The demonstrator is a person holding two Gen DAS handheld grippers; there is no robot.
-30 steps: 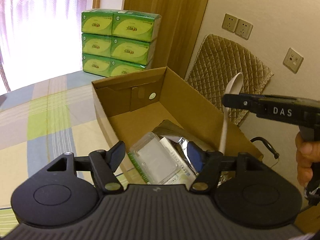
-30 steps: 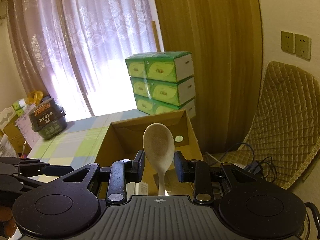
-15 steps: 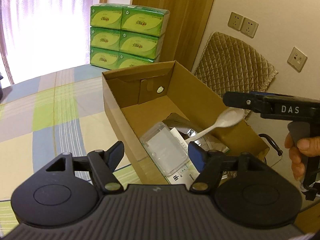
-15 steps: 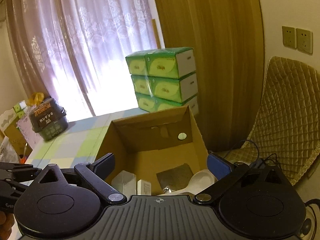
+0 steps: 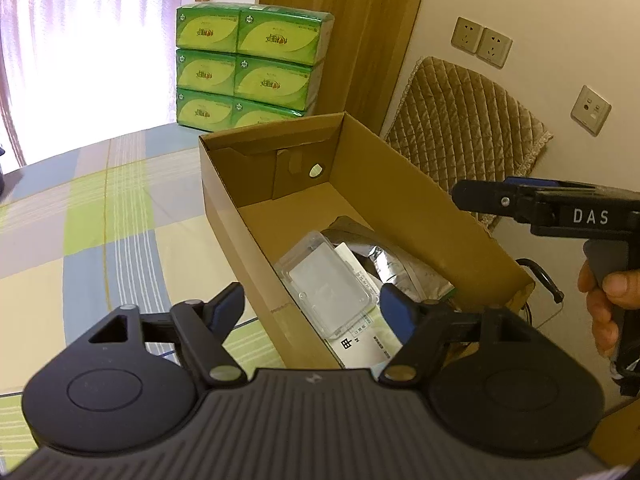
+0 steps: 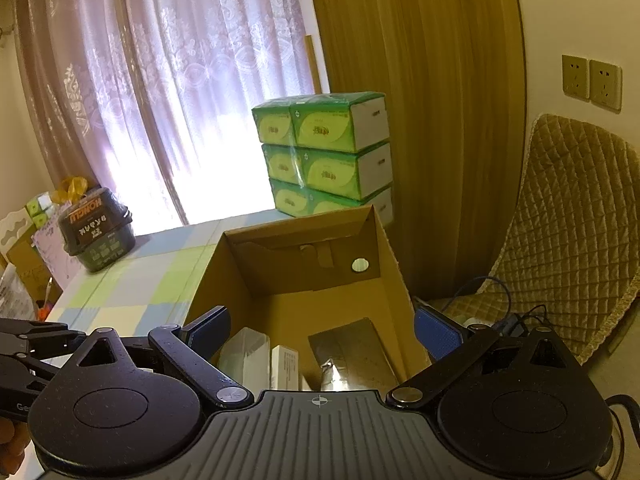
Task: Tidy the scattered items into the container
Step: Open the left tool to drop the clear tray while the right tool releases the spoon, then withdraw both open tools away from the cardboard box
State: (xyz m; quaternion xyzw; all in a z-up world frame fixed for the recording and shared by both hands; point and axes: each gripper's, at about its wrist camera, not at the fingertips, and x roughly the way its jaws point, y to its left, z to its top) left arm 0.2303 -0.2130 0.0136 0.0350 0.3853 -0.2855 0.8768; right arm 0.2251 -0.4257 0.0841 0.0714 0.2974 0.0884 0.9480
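Observation:
An open cardboard box [image 5: 416, 196] [image 6: 390, 248] stands on the checked tablecloth. Inside it lie a clear plastic case [image 5: 328, 284] [image 6: 246, 356], a white printed packet [image 5: 360, 344] [image 6: 285, 366] and a silver foil pouch [image 5: 384, 260] [image 6: 352, 350]. The white spoon is hidden from both views. My left gripper [image 5: 312, 308] hovers open over the box's near end, nothing between its fingers. My right gripper [image 6: 324, 330] is open above the box's near end too, and shows side-on at the right of the left wrist view [image 5: 520, 200], held by a hand [image 5: 604, 308].
A stack of green tissue packs [image 5: 248, 68] [image 6: 324, 160] stands behind the box. A quilted chair cushion [image 5: 460, 136] [image 6: 572, 232] and cables [image 6: 508, 312] are to the right. A dark basket [image 6: 96, 236] sits at the table's far left. The checked tablecloth [image 5: 100, 220] spreads left of the box.
My right gripper opened and let go of the white spoon, which dropped into the box and is now out of sight. The left gripper stayed open and drew back slightly.

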